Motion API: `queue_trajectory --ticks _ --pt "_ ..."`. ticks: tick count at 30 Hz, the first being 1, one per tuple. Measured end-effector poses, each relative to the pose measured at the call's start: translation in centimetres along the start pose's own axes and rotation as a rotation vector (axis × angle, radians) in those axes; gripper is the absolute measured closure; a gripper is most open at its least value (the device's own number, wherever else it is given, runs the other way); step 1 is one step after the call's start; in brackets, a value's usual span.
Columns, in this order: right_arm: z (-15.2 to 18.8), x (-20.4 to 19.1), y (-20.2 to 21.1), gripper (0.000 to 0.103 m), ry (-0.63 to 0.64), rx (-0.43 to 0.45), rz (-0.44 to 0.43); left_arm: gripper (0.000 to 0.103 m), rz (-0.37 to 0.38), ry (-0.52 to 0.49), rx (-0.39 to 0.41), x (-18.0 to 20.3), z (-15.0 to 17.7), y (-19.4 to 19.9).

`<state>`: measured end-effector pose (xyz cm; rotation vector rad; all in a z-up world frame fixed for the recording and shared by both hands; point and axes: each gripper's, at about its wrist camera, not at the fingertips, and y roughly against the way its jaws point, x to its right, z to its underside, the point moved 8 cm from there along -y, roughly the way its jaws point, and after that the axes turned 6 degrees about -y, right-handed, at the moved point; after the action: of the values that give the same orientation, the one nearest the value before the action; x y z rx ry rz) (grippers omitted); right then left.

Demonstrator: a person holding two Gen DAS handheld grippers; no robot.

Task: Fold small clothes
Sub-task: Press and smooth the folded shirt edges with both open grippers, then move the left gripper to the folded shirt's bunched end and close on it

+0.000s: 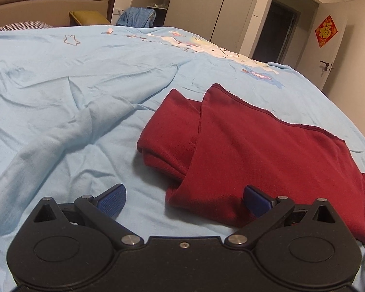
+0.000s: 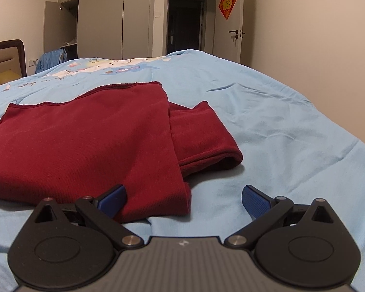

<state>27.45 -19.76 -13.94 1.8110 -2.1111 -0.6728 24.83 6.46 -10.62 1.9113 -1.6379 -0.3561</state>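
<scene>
Light blue bedsheet (image 1: 85, 92), wrinkled, spread across the whole bed, with a cartoon print (image 1: 206, 46) toward the far edge. Same sheet (image 2: 279, 121) filling the right wrist view, print (image 2: 104, 69) visible at the back. Beyond the bed: pale wardrobe doors (image 2: 102, 17), one side standing open, a dark doorway (image 2: 185, 24), and a white door carrying a red diamond-shaped decoration (image 2: 227, 2), seen also from the left wrist (image 1: 326, 31). Padded headboard (image 1: 48, 4) at the far left, a yellow-green cushion (image 1: 90, 18) next to it, some blue fabric (image 1: 136, 17) heaped behind the bed.

Dark red garment (image 1: 255, 150) lying flat on the sheet, partly folded: a broad upper layer over a narrower folded portion that sticks out along one side. From the right wrist, garment (image 2: 85, 141) stretching left from centre, narrower portion jutting out to the right.

Left gripper (image 1: 185, 199) low over the sheet, released, blue pads spread wide apart; right-hand pad (image 1: 256, 200) over the garment's near corner, left-hand pad (image 1: 112, 200) over bare sheet. Contact with the cloth not clear.

Right gripper (image 2: 183, 200) likewise spread wide and holding nothing; left-hand pad (image 2: 113, 200) over the garment's near edge, right-hand pad (image 2: 255, 202) over bare sheet, the garment's corner between them.
</scene>
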Motion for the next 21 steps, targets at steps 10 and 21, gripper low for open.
queue_trajectory --ticks 10,21 --pt "0.0 -0.1 -0.2 0.000 0.004 0.005 0.008 0.001 0.110 0.080 -0.026 0.8 0.7 0.8" --pt "-0.6 -0.7 2.3 0.000 0.014 0.058 0.043 0.001 0.147 0.120 -0.025 0.5 0.0 -0.8"
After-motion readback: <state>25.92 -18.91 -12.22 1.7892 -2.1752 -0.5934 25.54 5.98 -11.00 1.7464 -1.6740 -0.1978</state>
